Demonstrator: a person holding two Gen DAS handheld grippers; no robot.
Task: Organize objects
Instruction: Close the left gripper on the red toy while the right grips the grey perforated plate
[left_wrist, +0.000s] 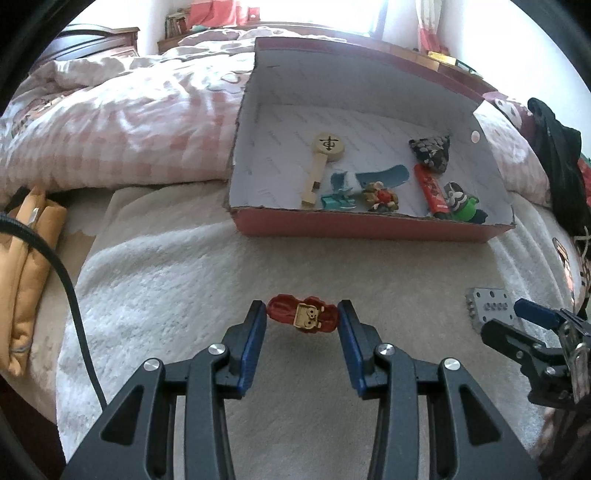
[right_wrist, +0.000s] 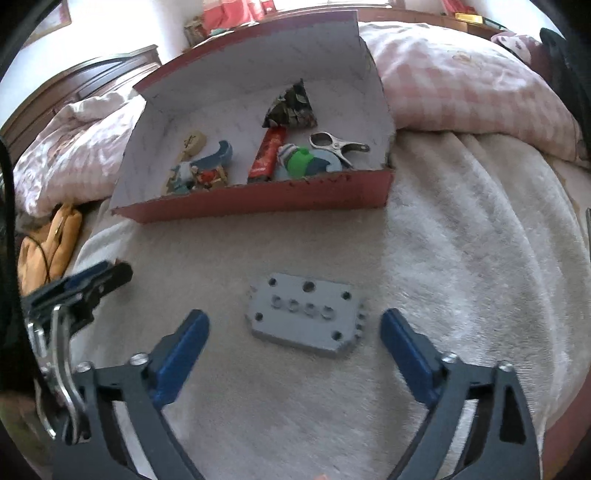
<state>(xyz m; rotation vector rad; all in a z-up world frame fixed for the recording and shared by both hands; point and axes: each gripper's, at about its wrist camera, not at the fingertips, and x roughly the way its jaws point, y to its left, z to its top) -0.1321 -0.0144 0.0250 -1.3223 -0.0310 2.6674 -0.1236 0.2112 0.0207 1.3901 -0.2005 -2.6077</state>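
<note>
Left gripper (left_wrist: 301, 317) pointing steeply downward, blue pads (left_wrist: 255, 343) pressing either side of small red figure (left_wrist: 302, 318), gripping it at fingertips, lifting it clear of surface (black linkage arms filling lower frame). Right gripper (right_wrist: 295, 328) also angling downward, jaws standing spread wide, gripping nothing, blue fingers (right_wrist: 181, 354) flanking grey plate (right_wrist: 306, 319) without touching. Each gripper showing at edge of other's view.
</note>
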